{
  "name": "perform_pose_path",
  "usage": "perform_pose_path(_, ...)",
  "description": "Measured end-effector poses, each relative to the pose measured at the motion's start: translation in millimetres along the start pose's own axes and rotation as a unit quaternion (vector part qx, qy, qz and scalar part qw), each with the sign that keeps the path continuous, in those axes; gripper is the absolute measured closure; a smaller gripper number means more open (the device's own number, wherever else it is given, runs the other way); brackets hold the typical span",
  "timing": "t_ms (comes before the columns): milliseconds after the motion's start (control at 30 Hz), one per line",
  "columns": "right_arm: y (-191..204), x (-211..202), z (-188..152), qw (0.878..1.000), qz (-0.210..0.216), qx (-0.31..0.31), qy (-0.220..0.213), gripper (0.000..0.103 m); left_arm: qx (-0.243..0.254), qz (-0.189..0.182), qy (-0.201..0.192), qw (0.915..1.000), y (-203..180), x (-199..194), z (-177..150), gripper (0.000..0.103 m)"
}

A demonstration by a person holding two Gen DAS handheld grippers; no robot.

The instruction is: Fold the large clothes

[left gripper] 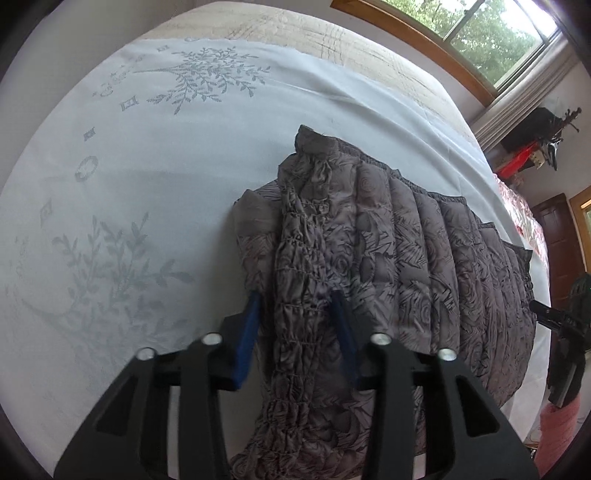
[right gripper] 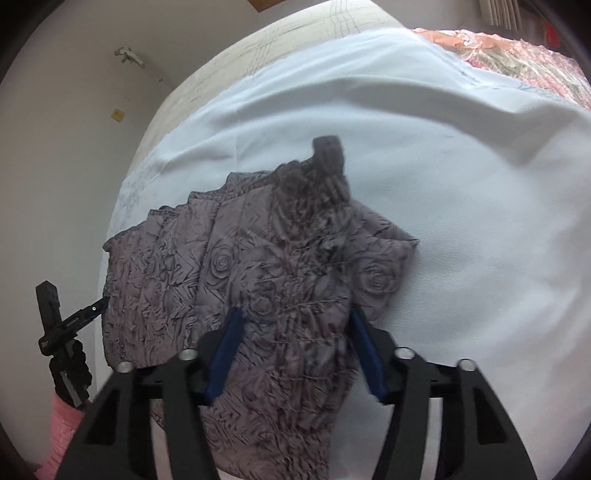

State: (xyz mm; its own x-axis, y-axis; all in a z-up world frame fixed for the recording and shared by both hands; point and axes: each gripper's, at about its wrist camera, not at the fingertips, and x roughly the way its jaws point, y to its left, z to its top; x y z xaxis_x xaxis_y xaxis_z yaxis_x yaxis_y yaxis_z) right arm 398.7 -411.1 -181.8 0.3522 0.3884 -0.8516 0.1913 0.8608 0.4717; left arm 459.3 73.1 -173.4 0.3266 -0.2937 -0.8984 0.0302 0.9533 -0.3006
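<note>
A grey-brown quilted jacket with a rose pattern (left gripper: 406, 258) lies on a pale blue sheet (left gripper: 129, 184) on the bed. One gathered sleeve (left gripper: 299, 280) runs toward the camera between the blue pads of my left gripper (left gripper: 297, 299), whose jaws stand open around it. In the right wrist view the same jacket (right gripper: 229, 266) shows, with its other sleeve (right gripper: 306, 295) lying between the open jaws of my right gripper (right gripper: 295, 314). That sleeve's dark cuff (right gripper: 327, 151) points away. The left gripper (right gripper: 74, 321) shows at the left edge.
The sheet (right gripper: 461, 184) covers a beige mattress (left gripper: 314, 33). A pink crinkled cover (right gripper: 517, 55) lies at the bed's far end. A window (left gripper: 491, 33) and a dark wooden door (left gripper: 557, 240) are beyond the bed. A pink sleeve of the person (right gripper: 62, 421) is at the lower left.
</note>
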Motion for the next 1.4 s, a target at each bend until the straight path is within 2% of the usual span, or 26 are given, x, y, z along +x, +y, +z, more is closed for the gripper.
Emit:
perform_pose_path(100, 6.5, 1.6, 0.6, 1.000, -0.020, -0.008, -0.010, 0.064, 0.009, 0.011, -0.010, 0.9998, -7.4, -4.2, -3.7, 0.087)
perform_pose_path(233, 12.7, -4.9, -0.2, 0.999, -0.038, -0.026, -0.024, 0.083, 0.025, 0.032, -0.032, 0.9987, -19.4, -12.2, -8.1, 0.092)
perform_pose_path(333, 16.5, -15.4, 1.0, 0.998, -0.031, -0.033, -0.038, 0.087, 0.016, 0.030, -0.051, 0.9981, -21.1, -22.0, -9.2, 0.094)
perform_pose_path(467, 24.5, -31.6, 2.6, 0.996, -0.029, -0.040, -0.069, 0.088, 0.013, 0.029, -0.074, 0.9968, -22.2, -33.3, -11.2, 0.095)
perform_pose_path(567, 25.3, -32.8, 3.5, 0.996, -0.035, -0.038, -0.076, 0.088, 0.011, 0.033, -0.076, 0.9965, -22.4, -33.3, -13.4, 0.096)
perform_pose_path(767, 2.8, -10.6, -2.4, 0.998, -0.043, -0.002, -0.053, 0.088, 0.006, 0.043, -0.059, 0.9973, -13.1, -14.0, -16.7, 0.095)
perform_pose_path(933, -12.1, 13.1, -8.9, 0.998, -0.041, 0.018, -0.043, 0.086, 0.023, 0.063, -0.034, 0.9971, -9.4, 13.8, -20.8, 0.092)
perform_pose_path(1200, 1.9, 22.3, -16.9, 0.994, -0.097, -0.004, -0.058, 0.084, 0.045, 0.103, -0.036, 0.9930, -21.2, 29.7, -26.0, 0.089)
perform_pose_path(1267, 3.1, 17.9, -18.0, 0.993, -0.103, -0.002, -0.062, 0.082, 0.036, 0.099, -0.031, 0.9940, -19.3, 27.9, -23.5, 0.089)
perform_pose_path(1333, 5.1, 6.6, -21.0, 0.991, -0.116, -0.001, -0.069, 0.073, 0.027, 0.095, -0.026, 0.9948, -16.5, 19.8, -20.3, 0.086)
perform_pose_path(1400, 15.3, -10.0, -28.1, 0.987, -0.134, -0.017, -0.083, 0.073, 0.019, 0.082, -0.032, 0.9960, -12.3, 4.8, -17.2, 0.081)
